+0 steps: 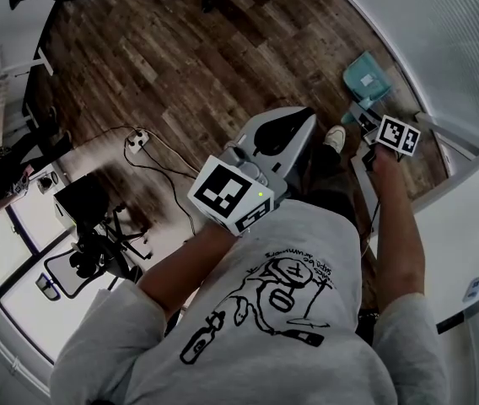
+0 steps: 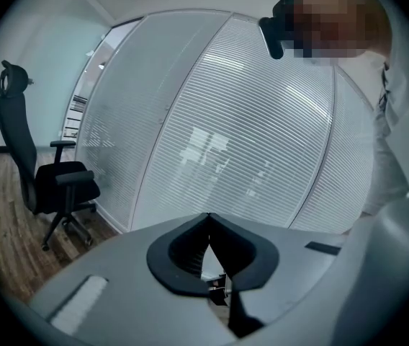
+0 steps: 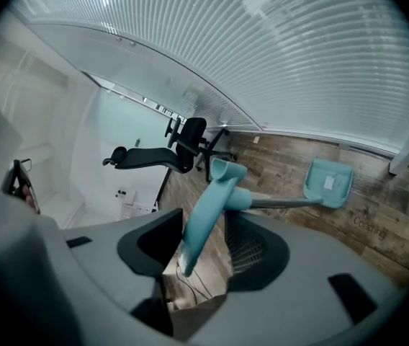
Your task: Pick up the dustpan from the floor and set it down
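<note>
We find the dustpan (image 3: pixel 328 182) with its pan on the wooden floor (image 3: pixel 284 157) at the right of the right gripper view, close to the foot of the slatted wall (image 3: pixel 276 56). Its thin shaft runs back to the pale blue handle (image 3: pixel 208 207), which stands up between the fingers (image 3: pixel 262 254) of the right gripper (image 3: pixel 206 225). Those fingers stand apart. The handle leans against the left-hand one and a gap shows on its other side, so we judge that nothing is clamped. That is where the trouble lies. With no grip, the tall handle could tip sideways out of the gap and fall to the floor. If the fingers close on it this far off centre, it may twist or slide instead of seating. A lift by the far end of so long a shaft could also let the pan swing into the wall or the shoe (image 1: pixel 334 137) nearby. The left gripper (image 2: pixel 208 218), at the centre of the head view, has its fingers together on nothing and is well apart from the handle, so we think it is badly placed to steady anything.
</note>
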`<act>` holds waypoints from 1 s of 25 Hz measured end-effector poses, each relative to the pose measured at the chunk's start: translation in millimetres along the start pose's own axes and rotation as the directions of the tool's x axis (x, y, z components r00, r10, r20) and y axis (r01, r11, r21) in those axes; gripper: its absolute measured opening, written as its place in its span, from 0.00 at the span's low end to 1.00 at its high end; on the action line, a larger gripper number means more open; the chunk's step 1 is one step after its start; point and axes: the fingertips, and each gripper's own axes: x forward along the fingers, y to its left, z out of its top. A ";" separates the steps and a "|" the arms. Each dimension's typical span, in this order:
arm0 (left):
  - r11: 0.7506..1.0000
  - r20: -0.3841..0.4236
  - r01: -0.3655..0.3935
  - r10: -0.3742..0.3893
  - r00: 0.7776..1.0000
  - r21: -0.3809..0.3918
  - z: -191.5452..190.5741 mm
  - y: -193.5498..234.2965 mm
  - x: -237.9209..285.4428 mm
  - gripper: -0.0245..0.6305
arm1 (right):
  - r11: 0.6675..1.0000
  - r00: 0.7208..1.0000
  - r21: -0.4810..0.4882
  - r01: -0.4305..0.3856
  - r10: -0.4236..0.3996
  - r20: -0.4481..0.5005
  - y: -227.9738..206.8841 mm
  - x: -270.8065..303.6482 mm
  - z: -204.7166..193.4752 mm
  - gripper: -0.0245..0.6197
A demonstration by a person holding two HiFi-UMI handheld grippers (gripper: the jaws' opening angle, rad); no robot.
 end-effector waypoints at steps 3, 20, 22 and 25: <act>1.000 0.003 0.001 -0.001 1.000 0.001 0.8 -1.7 -0.9 0.04 | 1.000 1.000 0.015 0.004 -0.003 -0.023 -1.8 -2.0 -8.7 0.29; 1.000 0.033 0.012 -0.012 0.999 0.013 7.7 -7.0 2.4 0.04 | 0.998 0.997 0.007 0.066 -0.065 -0.037 -11.1 -33.8 -14.8 0.30; 1.000 0.039 0.014 -0.015 0.999 0.017 11.1 -9.5 2.0 0.04 | 0.996 0.996 -0.037 0.084 -0.085 -0.027 -6.3 -42.4 -10.6 0.30; 1.000 0.052 0.018 -0.019 0.998 0.022 19.2 -11.6 -0.4 0.04 | 0.989 0.994 -0.109 0.099 -0.103 -0.027 8.1 -54.1 -5.1 0.30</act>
